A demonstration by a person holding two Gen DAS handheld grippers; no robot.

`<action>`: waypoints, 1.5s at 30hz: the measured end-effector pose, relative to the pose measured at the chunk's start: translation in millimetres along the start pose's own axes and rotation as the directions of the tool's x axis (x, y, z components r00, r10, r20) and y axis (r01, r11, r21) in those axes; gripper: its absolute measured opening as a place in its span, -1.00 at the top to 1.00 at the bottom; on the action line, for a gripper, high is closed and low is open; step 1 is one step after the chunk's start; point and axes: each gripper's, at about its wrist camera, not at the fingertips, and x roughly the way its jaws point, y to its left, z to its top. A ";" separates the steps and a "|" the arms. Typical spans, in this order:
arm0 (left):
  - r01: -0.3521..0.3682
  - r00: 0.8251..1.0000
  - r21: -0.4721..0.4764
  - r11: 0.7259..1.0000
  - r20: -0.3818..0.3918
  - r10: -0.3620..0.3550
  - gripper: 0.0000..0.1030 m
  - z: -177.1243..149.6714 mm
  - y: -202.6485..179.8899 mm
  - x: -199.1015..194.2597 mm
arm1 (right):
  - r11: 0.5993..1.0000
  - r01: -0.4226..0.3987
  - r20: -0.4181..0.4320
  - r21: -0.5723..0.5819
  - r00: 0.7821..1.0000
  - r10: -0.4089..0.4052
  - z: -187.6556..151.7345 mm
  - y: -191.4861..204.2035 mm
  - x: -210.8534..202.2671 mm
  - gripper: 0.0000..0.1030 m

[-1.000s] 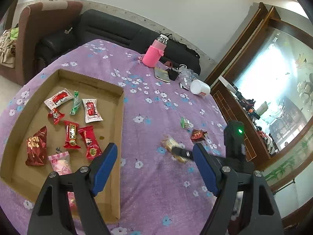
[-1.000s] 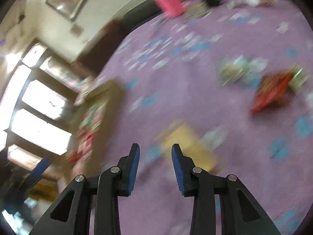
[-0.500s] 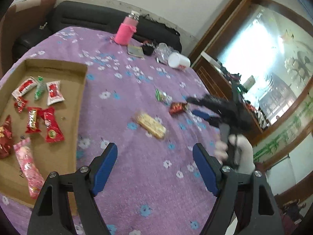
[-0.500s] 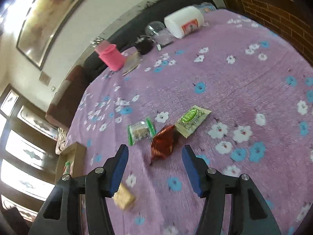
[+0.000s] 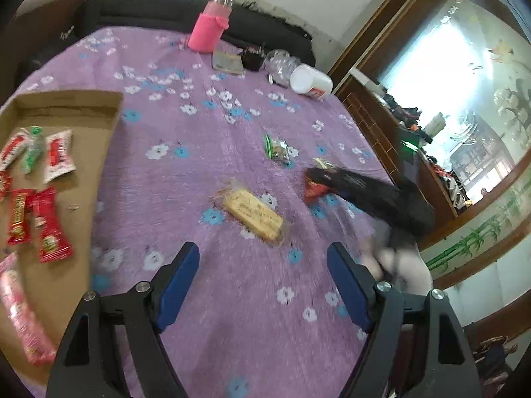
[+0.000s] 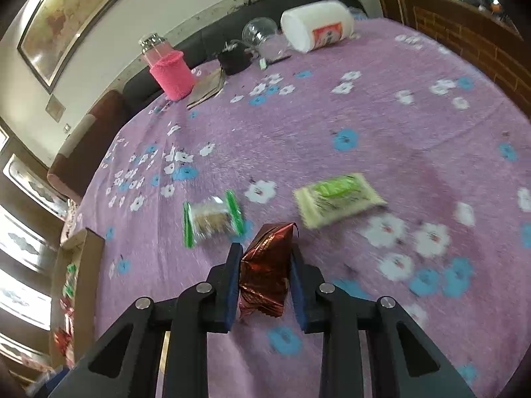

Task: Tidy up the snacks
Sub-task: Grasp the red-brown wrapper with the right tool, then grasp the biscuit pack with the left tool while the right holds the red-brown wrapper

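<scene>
Right gripper [image 6: 264,278] closing on the red foil packet [image 6: 267,270], lower centre of the right wrist view; packet sits between the blue pads, both pads look pressed against its sides, foil crumpled; I read it as a pinch just taking hold, packet at or barely off the purple flowered cloth [image 6: 381,126]; blur keeps me from saying which.

Left gripper [image 5: 262,275] spread wide, nothing between the jaws, hanging over bare cloth at the bottom of the left wrist view; the yellow biscuit bar [image 5: 254,214] lies just beyond its fingertips, centre frame, untouched.

Sorted so far: cardboard tray [image 5: 109,122] at the left edge of the left view already holds a good batch; red sachets [image 5: 49,229], white-and-red packets, a green one, a pink stick pack [image 5: 20,311] low down.

Still loose on the cloth: the biscuit bar; a green-edged clear packet [image 6: 212,219] just left of the foil packet; a pale green-and-cream packet [image 6: 338,197] to its right; plus the foil one now in the right jaws; so four left by my count, more than half done, I judge.

Far edge, top of frame: pink-sleeved bottle [image 5: 209,30], white tub on its side [image 5: 312,81], glass jar; not snacks, I'd leave them.

Next, as I see it: carry the foil packet across to the tray; long haul leftward.
</scene>
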 end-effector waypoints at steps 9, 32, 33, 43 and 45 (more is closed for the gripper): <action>-0.161 0.985 0.055 0.985 -0.060 0.164 -0.52 30.6 -20.7 87.9 | 0.991 -0.118 0.094 0.062 0.989 0.112 -26.5 -32.2 -37.0 0.46; -0.213 0.976 0.294 0.932 0.027 0.215 1.00 14.5 -52.4 73.1 | 0.978 -0.164 0.105 0.133 0.983 0.150 -29.7 -45.3 -42.1 0.45; -0.194 0.980 0.280 0.940 0.019 0.197 1.00 16.2 -50.9 71.9 | 0.978 -0.160 0.107 0.137 0.983 0.146 -30.3 -46.1 -42.6 0.46; -0.135 0.991 0.130 0.982 -0.006 0.137 -0.15 15.9 -21.3 62.5 | 0.967 -0.185 0.095 0.173 0.981 0.170 -29.9 -51.8 -40.4 0.46; -0.160 0.986 0.160 0.974 -0.010 0.163 -0.15 15.5 -29.1 70.3 | 0.966 -0.187 0.097 0.177 0.980 0.172 -29.9 -52.3 -40.7 0.46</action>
